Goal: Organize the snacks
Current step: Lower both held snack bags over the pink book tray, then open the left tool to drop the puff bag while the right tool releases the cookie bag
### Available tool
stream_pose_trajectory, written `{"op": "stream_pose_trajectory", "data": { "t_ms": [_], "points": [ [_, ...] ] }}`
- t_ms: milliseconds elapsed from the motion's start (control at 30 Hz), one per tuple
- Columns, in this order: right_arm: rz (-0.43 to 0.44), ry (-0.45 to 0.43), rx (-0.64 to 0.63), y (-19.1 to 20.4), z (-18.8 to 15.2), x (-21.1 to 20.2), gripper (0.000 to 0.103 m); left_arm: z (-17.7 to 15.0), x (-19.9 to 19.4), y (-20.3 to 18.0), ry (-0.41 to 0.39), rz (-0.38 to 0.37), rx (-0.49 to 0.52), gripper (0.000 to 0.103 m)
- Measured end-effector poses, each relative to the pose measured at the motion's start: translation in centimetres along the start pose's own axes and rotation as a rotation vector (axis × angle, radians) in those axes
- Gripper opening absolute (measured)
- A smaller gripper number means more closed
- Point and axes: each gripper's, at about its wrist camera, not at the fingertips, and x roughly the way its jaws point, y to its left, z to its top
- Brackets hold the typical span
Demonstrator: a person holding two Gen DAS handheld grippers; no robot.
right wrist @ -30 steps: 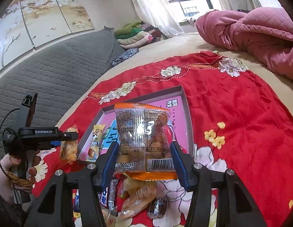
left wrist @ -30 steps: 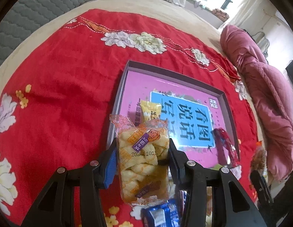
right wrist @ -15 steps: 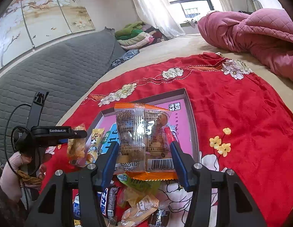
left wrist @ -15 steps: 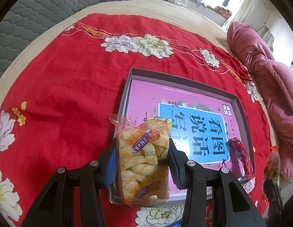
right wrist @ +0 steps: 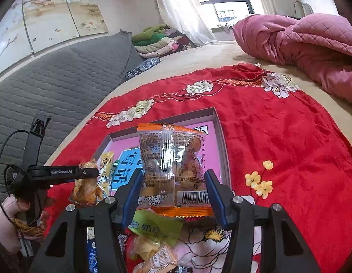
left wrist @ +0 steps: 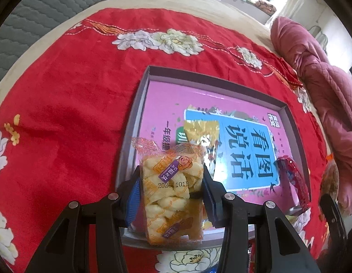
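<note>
two snack packets were each held in a gripper above the near end of a shallow grey tray [left wrist: 139, 104]. the left gripper [left wrist: 171, 188] was clenched on a clear packet of pale twisted snacks [left wrist: 172, 193], held upright over the tray's near left corner; in the right wrist view the same packet [right wrist: 86, 186] hung from the left gripper's [right wrist: 85, 172] fingers at the tray's [right wrist: 218, 132] left edge. the right gripper [right wrist: 173, 188] gripped an orange-edged packet [right wrist: 173, 170] with a barcode at its lower end, poised over the tray's near edge. inside the tray, on its pink and blue printed floor, lay a yellow packet [left wrist: 202, 133] just behind the twisted snacks and a red wrapper [left wrist: 292, 182] by the right wall. loose snacks, among them a green packet [right wrist: 156, 226], lay heaped below the right gripper. the tray sat on a red flowered cloth [left wrist: 62, 113] spread over a bed, with a pink quilt [right wrist: 312, 45] bunched beyond it.
</note>
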Motion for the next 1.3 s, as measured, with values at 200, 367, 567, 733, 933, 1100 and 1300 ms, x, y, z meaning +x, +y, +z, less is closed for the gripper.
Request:
{"op": "stream_pose_trajectory", "data": {
  "t_ms": [200, 367, 567, 733, 933, 1100, 1300],
  "points": [
    [-0.039, 0.017, -0.037, 0.4, 0.3, 1.4, 0.055, -0.3, 0.2, -0.3, 0.007, 0.000, 0.009, 0.049],
    [-0.069, 0.043, -0.063, 0.7, 0.4, 2.8, 0.055, -0.3, 0.2, -0.5, 0.006, 0.006, 0.015, 0.049],
    [-0.046, 0.090, -0.080, 1.4, 0.0, 4.2, 0.056, -0.5, 0.3, -0.6, 0.013, 0.005, 0.020, 0.049],
    [-0.021, 0.122, -0.082, 1.7, -0.5, 4.8, 0.056, -0.5, 0.3, -0.6, 0.014, 0.005, 0.019, 0.049],
    [-0.017, 0.135, -0.086, 1.8, -1.0, 5.0, 0.056, -0.5, 0.3, -0.5, 0.017, 0.001, 0.015, 0.049],
    [-0.021, 0.142, -0.092, 1.9, -1.2, 5.3, 0.057, -0.6, 0.3, -0.5, 0.019, 0.000, 0.014, 0.049],
    [-0.024, 0.148, -0.091, 1.9, -1.3, 5.4, 0.057, -0.7, 0.2, -0.4, 0.022, -0.005, 0.006, 0.049]
  ]
}}
